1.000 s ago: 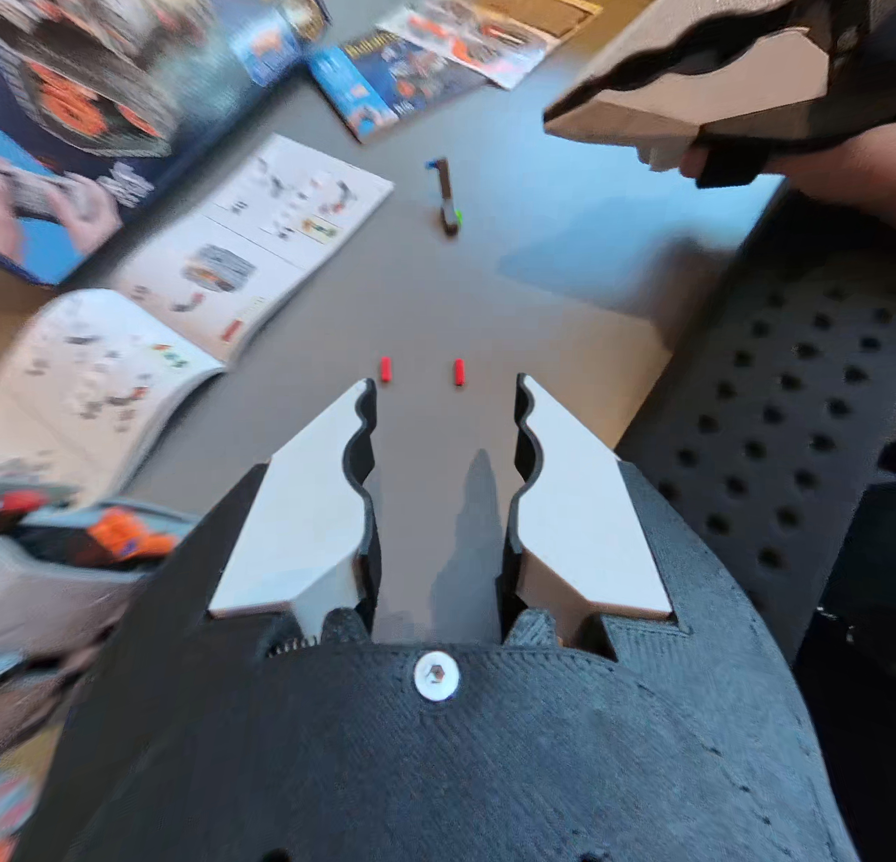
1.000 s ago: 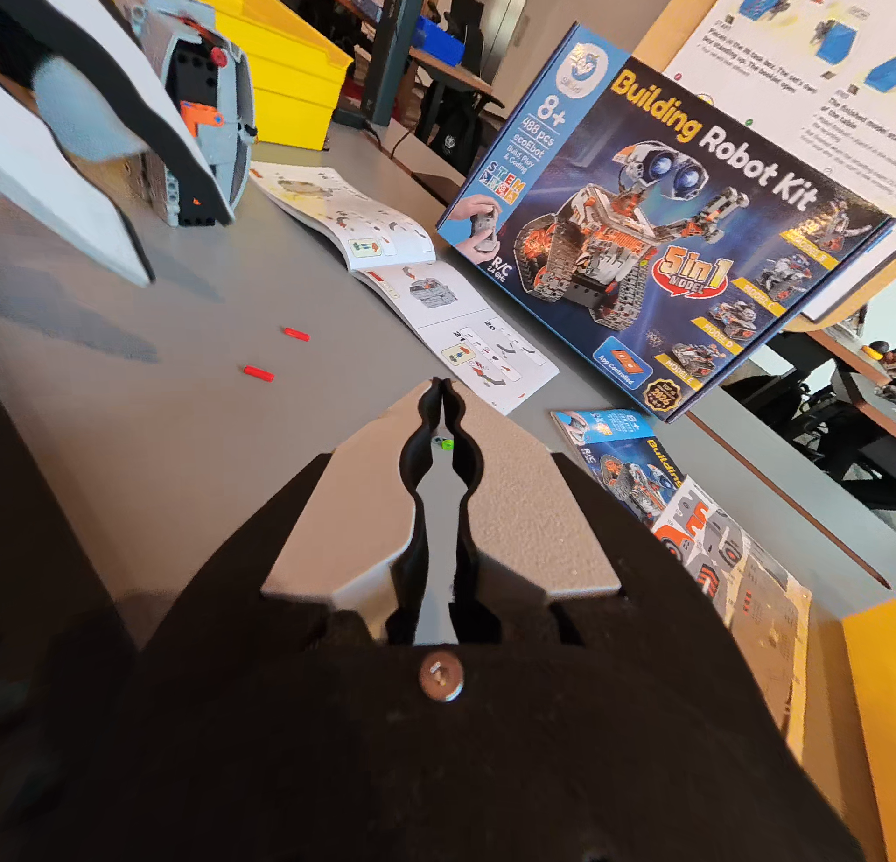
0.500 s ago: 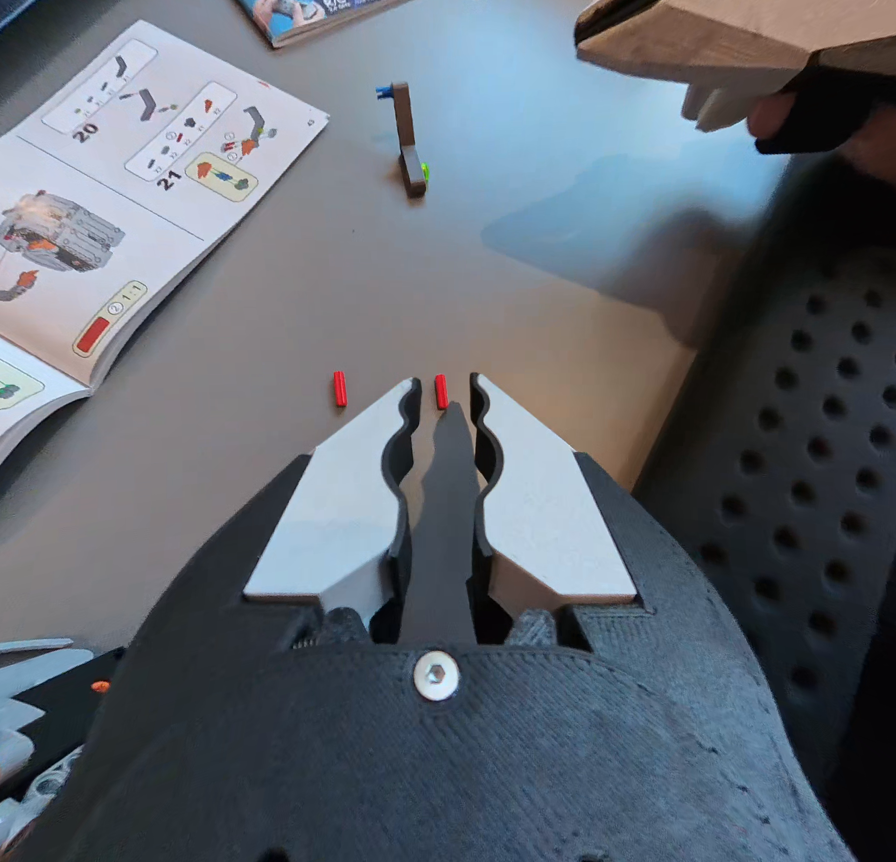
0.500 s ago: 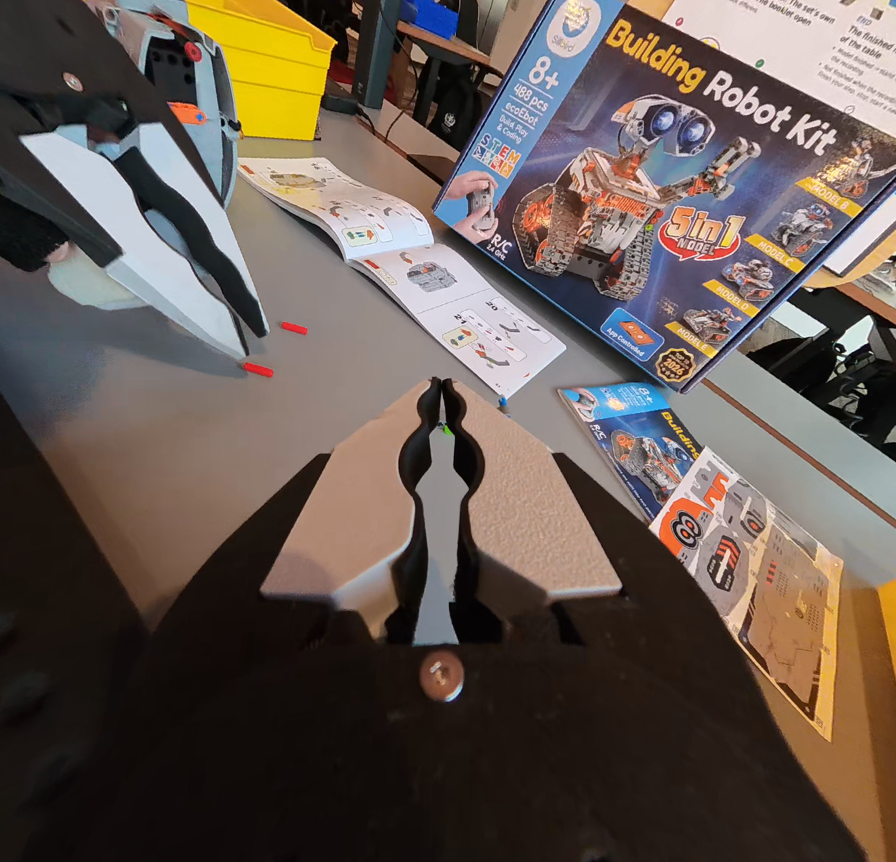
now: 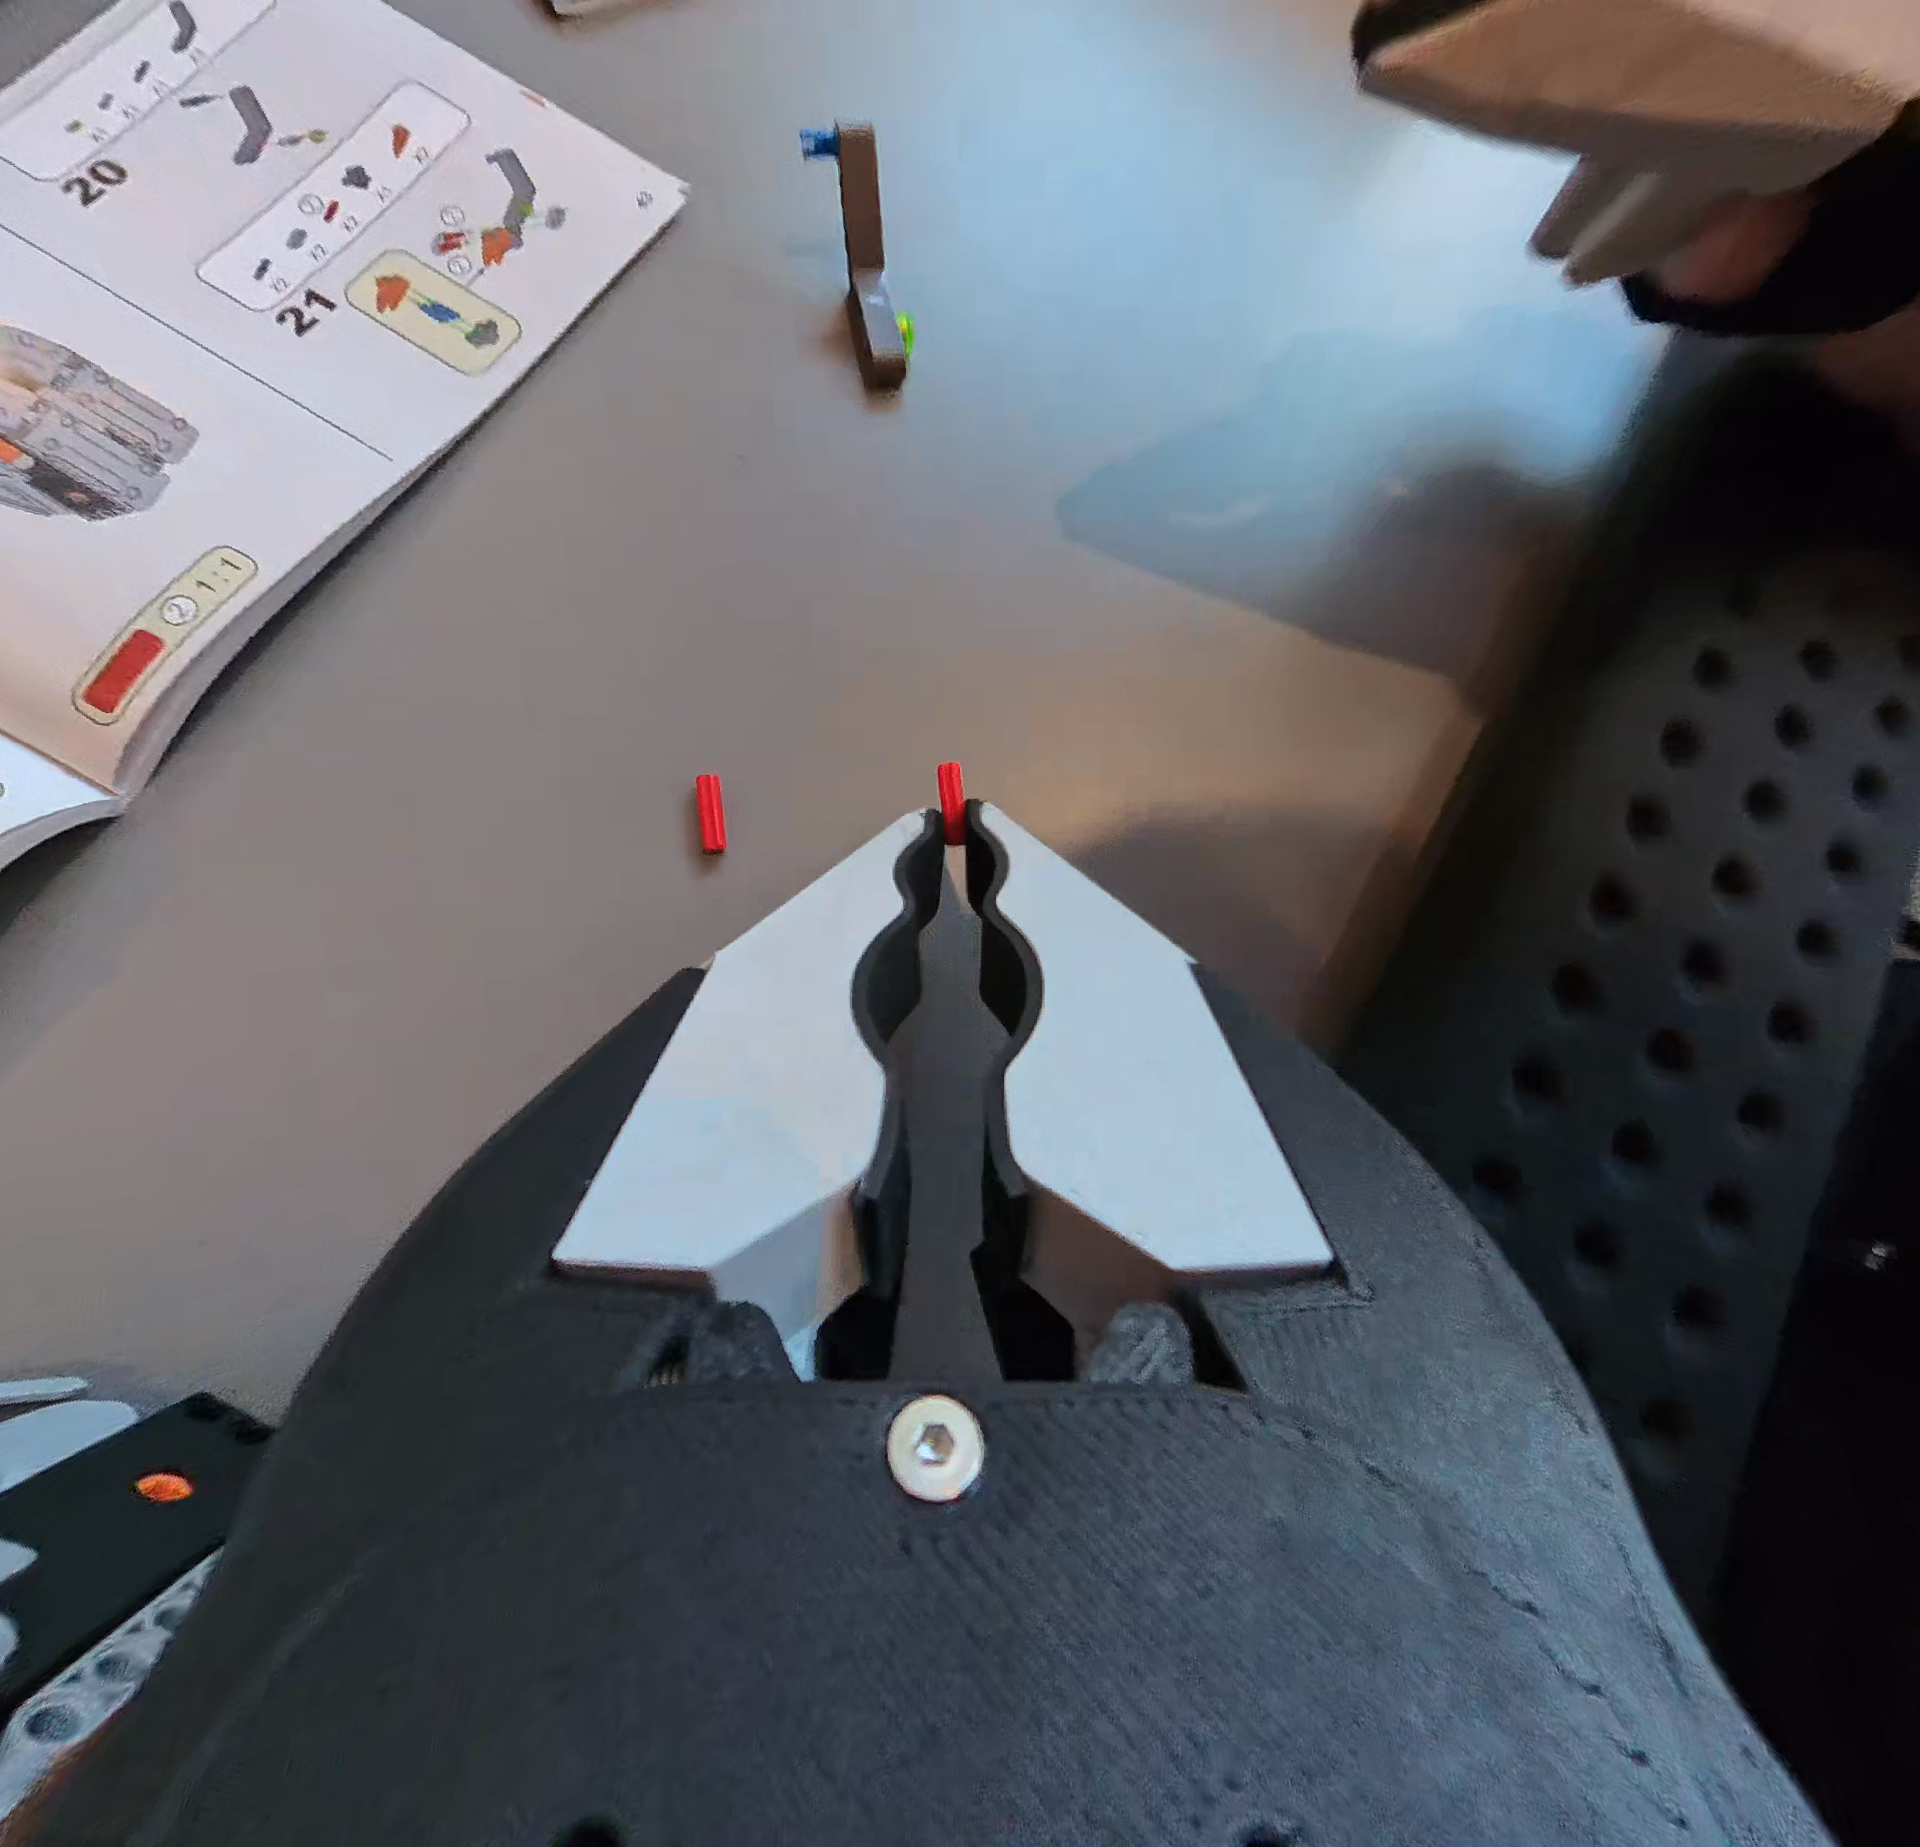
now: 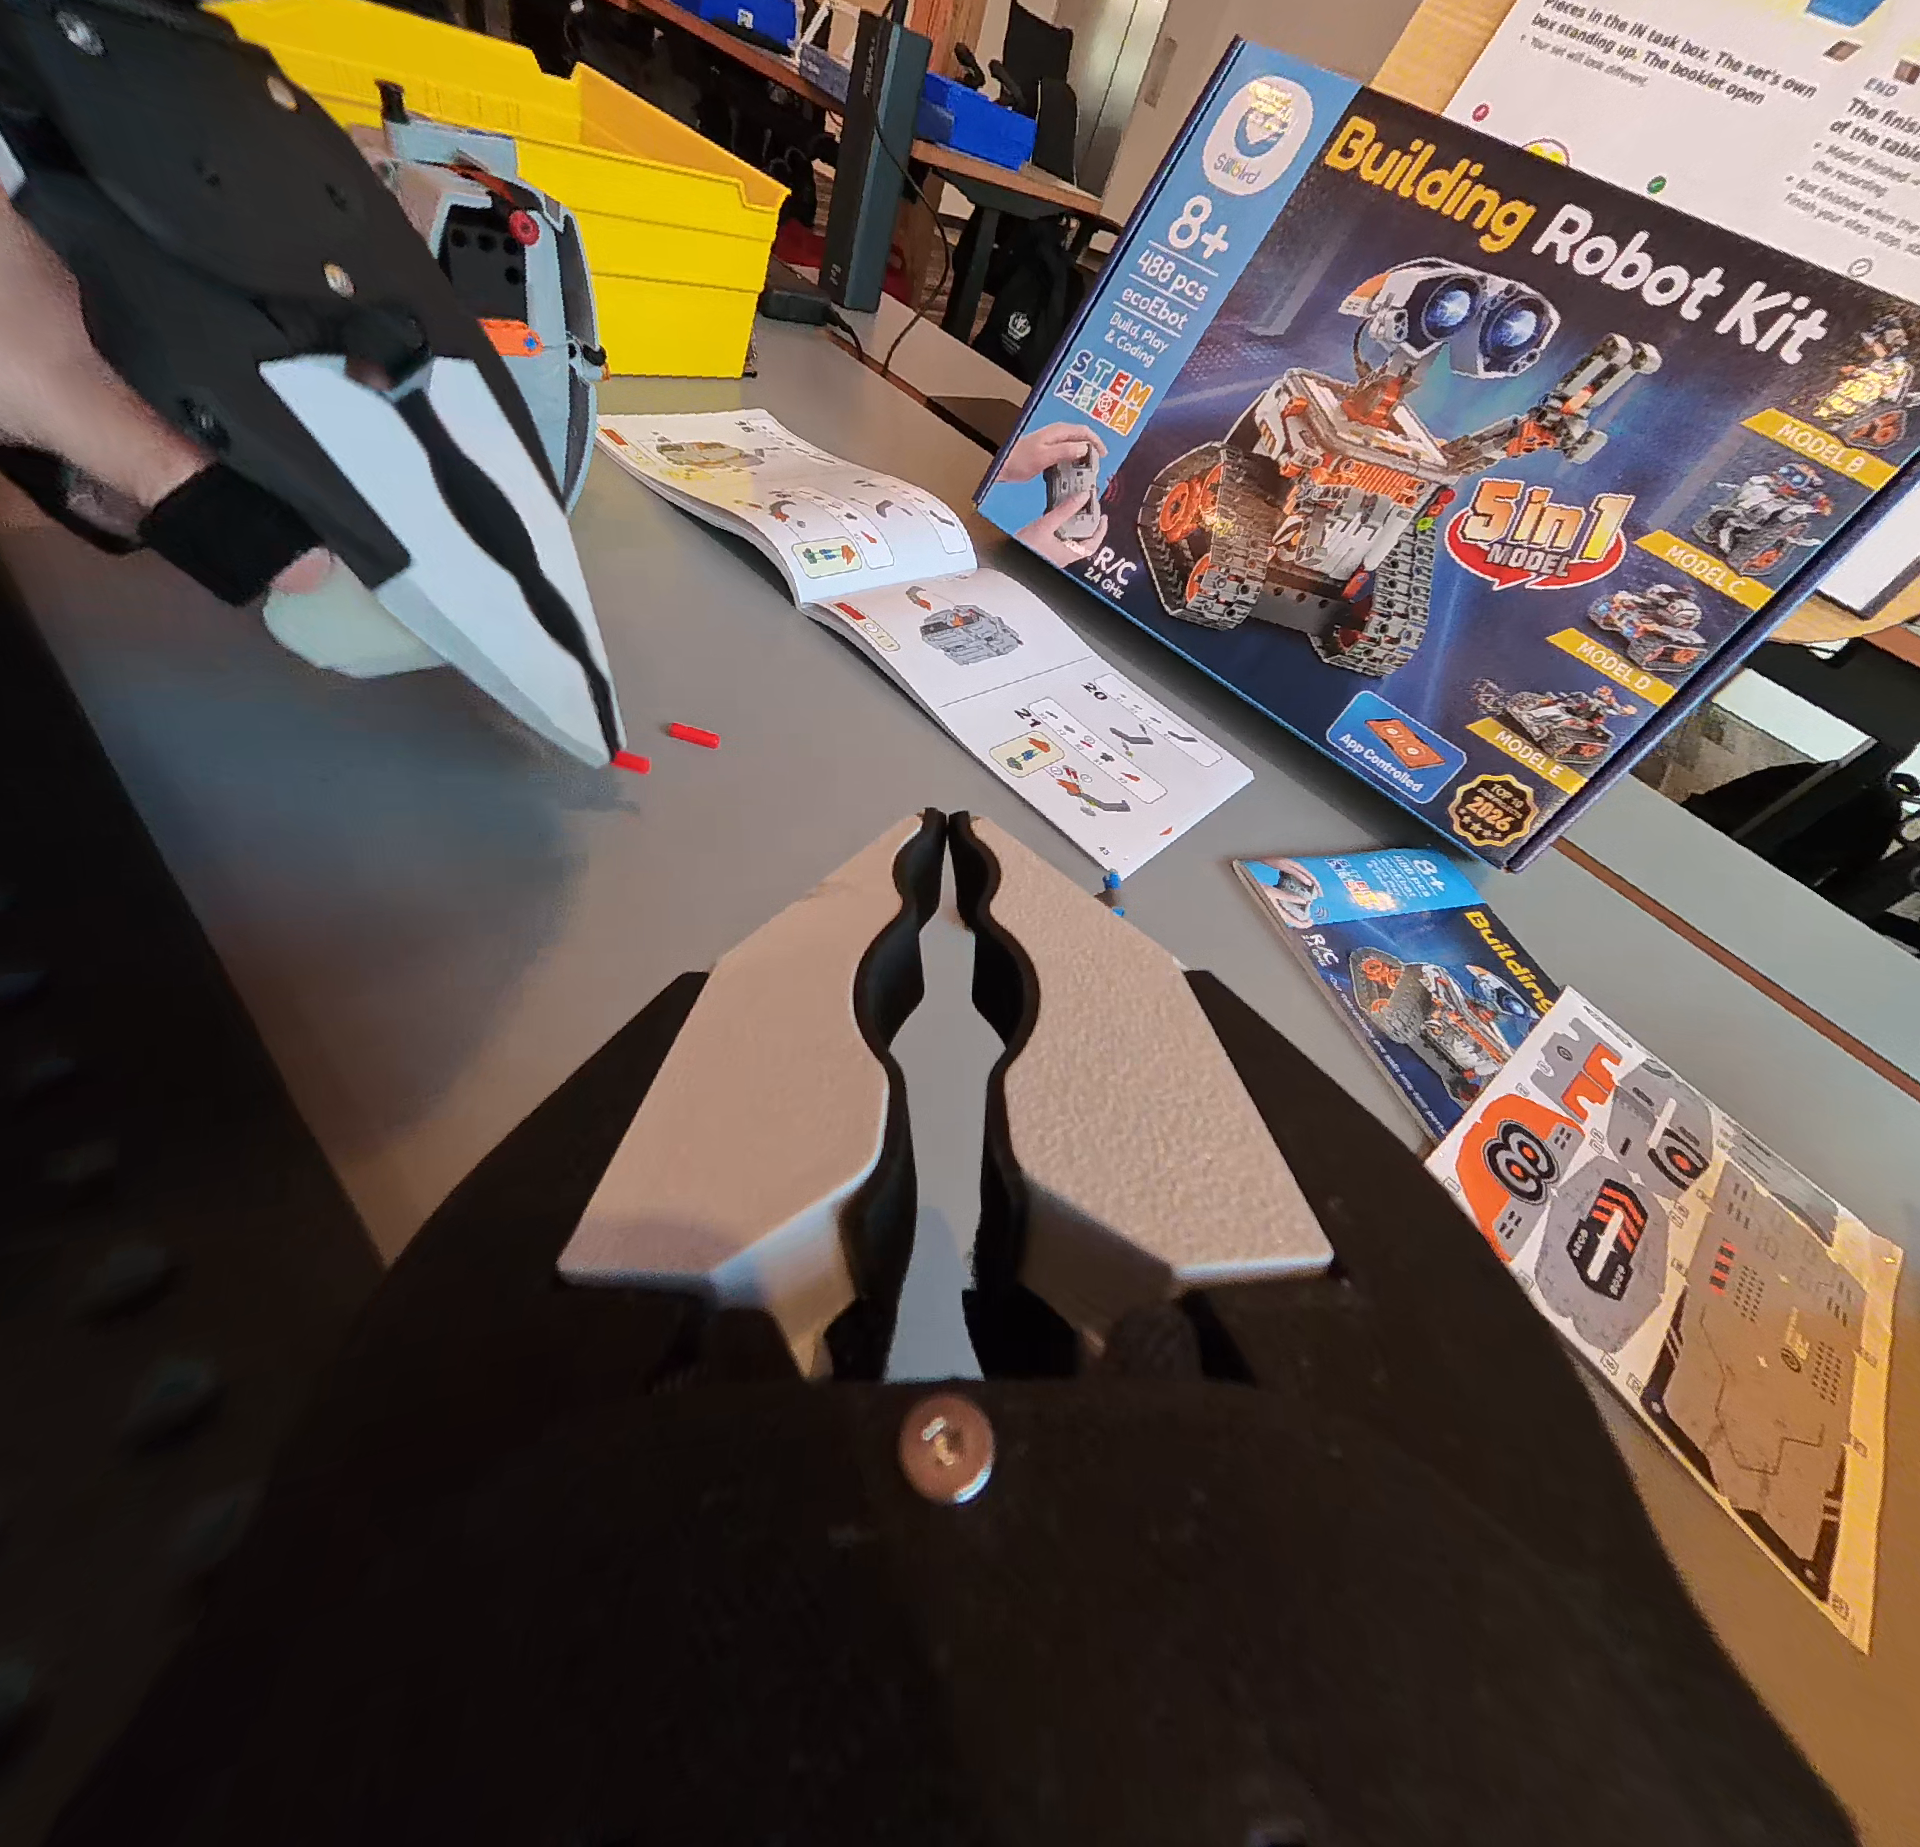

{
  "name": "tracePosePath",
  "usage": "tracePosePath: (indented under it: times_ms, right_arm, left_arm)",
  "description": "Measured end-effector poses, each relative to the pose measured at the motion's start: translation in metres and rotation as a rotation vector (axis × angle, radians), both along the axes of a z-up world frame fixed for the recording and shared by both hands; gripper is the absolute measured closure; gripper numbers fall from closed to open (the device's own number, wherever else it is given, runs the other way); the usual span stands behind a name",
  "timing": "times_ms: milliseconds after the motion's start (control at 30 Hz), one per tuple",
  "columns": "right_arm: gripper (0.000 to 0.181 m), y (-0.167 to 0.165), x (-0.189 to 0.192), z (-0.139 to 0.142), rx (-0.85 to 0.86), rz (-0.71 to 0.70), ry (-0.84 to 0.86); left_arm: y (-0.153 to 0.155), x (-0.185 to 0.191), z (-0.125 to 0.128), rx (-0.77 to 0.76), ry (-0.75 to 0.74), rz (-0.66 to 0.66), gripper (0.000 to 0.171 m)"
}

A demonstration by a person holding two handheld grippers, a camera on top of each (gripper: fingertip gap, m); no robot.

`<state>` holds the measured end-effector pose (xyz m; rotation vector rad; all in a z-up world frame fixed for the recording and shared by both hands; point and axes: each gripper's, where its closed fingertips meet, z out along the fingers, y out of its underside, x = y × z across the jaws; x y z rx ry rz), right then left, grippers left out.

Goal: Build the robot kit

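Left tool (image 5: 948, 818): spread wide a second ago, now clenched on right-hand short red plastic pin (image 5: 950, 798), tips at grey surface (image 5: 582, 592). Second red pin (image 5: 710, 812) lies just left. Right tool (image 6: 948, 833) clenched, empty, hovering apart.

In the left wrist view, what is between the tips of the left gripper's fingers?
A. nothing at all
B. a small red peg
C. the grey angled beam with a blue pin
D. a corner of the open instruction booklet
B: the left gripper has its fingers closed on a small red peg at the tips, while a second red peg lies free on the grey table to its left.
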<state>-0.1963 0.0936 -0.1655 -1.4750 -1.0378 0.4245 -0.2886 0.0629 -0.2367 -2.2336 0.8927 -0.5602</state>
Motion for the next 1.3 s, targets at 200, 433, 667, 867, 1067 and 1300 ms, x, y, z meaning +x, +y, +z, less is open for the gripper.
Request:
tracePosePath:
  times_ms: [200, 433, 667, 867, 1067, 1300]
  right_arm:
    - [0.181, -0.003, 0.003, 0.003, -0.023, 0.019, 0.046]
    - [0.181, -0.006, 0.004, 0.005, -0.022, 0.026, 0.054]
    - [0.181, -0.006, 0.004, 0.003, -0.016, 0.021, 0.038]
    - [0.181, -0.004, 0.005, 0.003, -0.029, 0.017, 0.054]
    - [0.181, -0.003, 0.002, -0.007, -0.052, 0.024, 0.010]
    - [0.180, 0.000, 0.001, -0.019, -0.062, 0.006, -0.055]
  left_arm:
    - [0.019, -0.019, 0.009, 0.043, 0.037, 0.093, 0.169]
    - [0.027, -0.017, -0.011, 0.041, 0.128, 0.103, 0.169]
    - [0.023, -0.010, -0.018, 0.041, 0.153, 0.075, 0.163]
    - [0.019, -0.019, 0.045, 0.184, 0.051, 0.131, 0.158]
    - [0.009, -0.042, 0.100, 0.306, 0.017, 0.180, 0.155]
    - [0.002, -0.078, 0.138, 0.366, -0.064, 0.257, 0.155]
